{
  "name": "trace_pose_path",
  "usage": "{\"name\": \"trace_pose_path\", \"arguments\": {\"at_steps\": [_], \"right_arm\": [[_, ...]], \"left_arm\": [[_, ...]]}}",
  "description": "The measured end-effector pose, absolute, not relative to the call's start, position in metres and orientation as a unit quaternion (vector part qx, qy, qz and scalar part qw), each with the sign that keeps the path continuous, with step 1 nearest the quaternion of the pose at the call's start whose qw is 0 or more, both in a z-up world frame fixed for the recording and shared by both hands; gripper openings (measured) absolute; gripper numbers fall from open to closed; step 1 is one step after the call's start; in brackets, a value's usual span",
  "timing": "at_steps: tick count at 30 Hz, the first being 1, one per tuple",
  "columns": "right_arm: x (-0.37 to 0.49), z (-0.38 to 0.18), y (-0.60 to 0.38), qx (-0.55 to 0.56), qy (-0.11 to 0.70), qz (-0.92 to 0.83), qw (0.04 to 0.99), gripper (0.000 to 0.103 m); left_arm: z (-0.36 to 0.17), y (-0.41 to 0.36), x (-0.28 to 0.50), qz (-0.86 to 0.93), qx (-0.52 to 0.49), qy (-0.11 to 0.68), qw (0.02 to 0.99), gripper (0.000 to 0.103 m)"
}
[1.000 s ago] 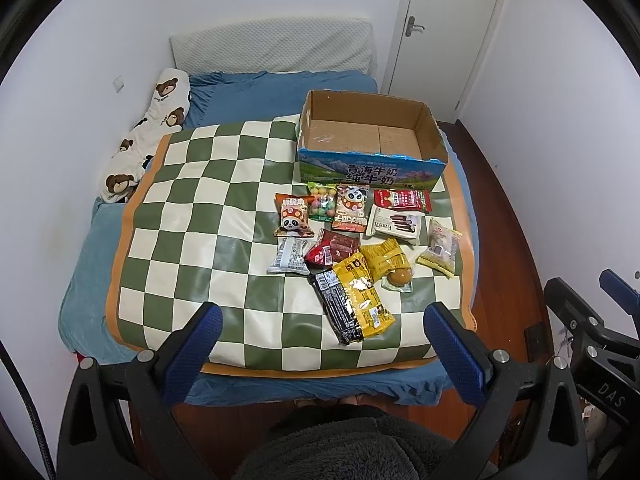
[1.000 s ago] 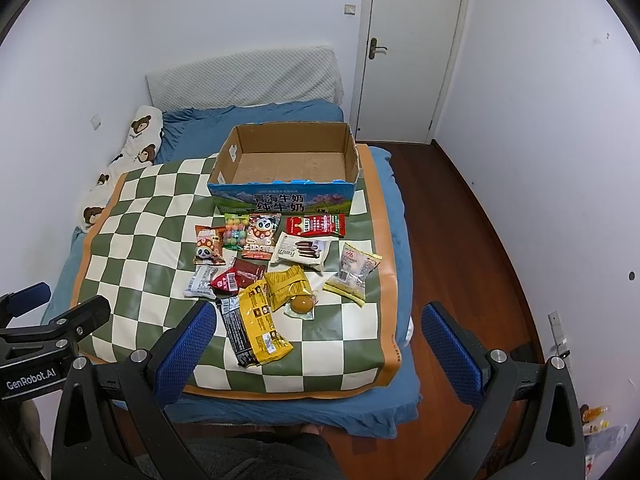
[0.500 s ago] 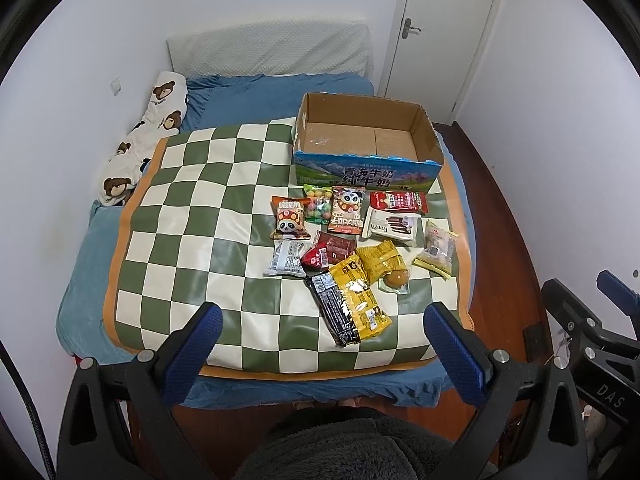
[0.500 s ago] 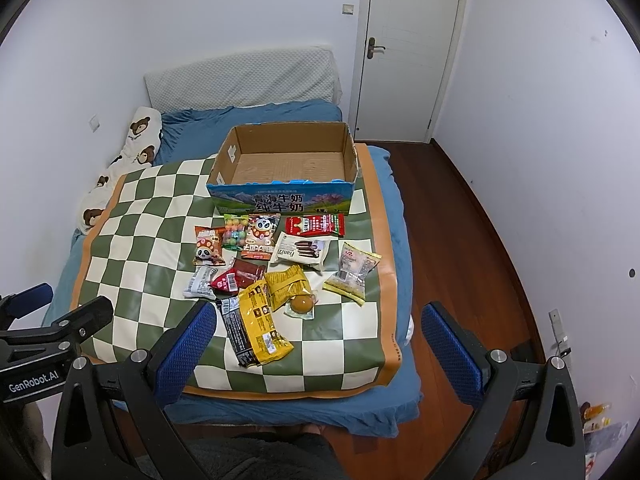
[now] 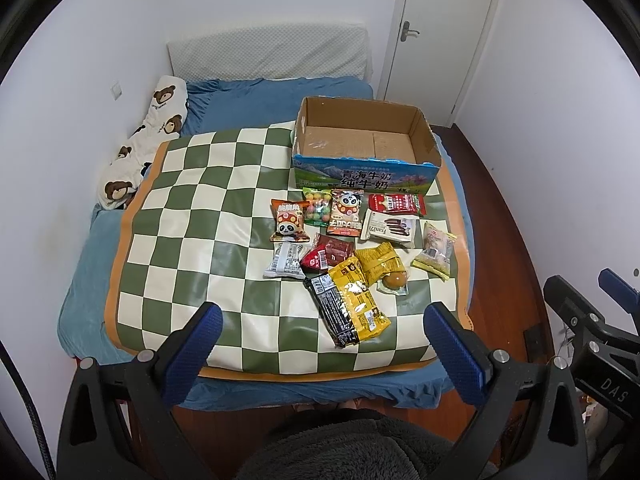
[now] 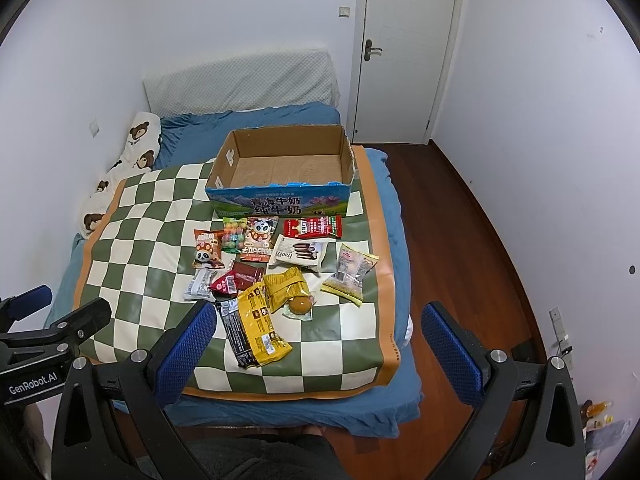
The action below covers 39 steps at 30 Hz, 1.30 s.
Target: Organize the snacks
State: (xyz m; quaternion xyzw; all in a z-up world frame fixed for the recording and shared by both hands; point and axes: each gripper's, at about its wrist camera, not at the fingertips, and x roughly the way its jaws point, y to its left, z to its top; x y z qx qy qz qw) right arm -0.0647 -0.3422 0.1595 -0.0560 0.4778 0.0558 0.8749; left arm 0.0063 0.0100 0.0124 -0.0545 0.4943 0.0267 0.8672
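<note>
Two views. Left wrist: left gripper (image 5: 322, 342), jaws wide and empty, hangs above a bed's foot; crinkly snack packets (image 5: 352, 248) lie clustered on a glossy green-checked mat (image 5: 192, 240) before an open, empty cardboard box (image 5: 366, 168). Right wrist: right gripper (image 6: 316, 344), jaws wide, empty; same snack packets (image 6: 280, 268), box (image 6: 280, 196) beyond.

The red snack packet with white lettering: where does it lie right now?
In both views the red snack packet lies on the checkered mat, just in front of the cardboard box, toward its right end, behind the white wafer packet.
</note>
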Motion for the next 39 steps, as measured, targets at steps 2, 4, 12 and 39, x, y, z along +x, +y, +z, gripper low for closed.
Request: {"name": "trace_pose_path", "arguments": {"at_steps": [2, 4, 12, 39], "right_arm": [[-0.065, 0.16, -0.343, -0.055, 0.477, 0.056, 0.875, 0.103], [-0.064, 0.16, -0.343, -0.055, 0.477, 0.056, 0.875, 0.103], [-0.064, 0.162, -0.344, -0.054, 0.477, 0.056, 0.876, 0.103], [-0.033, 0.108, -0.354, -0.026, 0.528, 0.046, 0.847, 0.103]], "left_arm": [[0.012, 0.009, 0.007, 0.027, -0.054, 0.494, 0.867, 0.103], [0.013, 0.01, 0.006, 0.026, -0.054, 0.493, 0.868, 0.103], [0.013, 0.009, 0.005, 0.026, -0.055, 0.493, 0.868, 0.103], [-0.079, 0.029, 0.052, 0.055, -0.112, 0.563, 0.817, 0.103]]}}
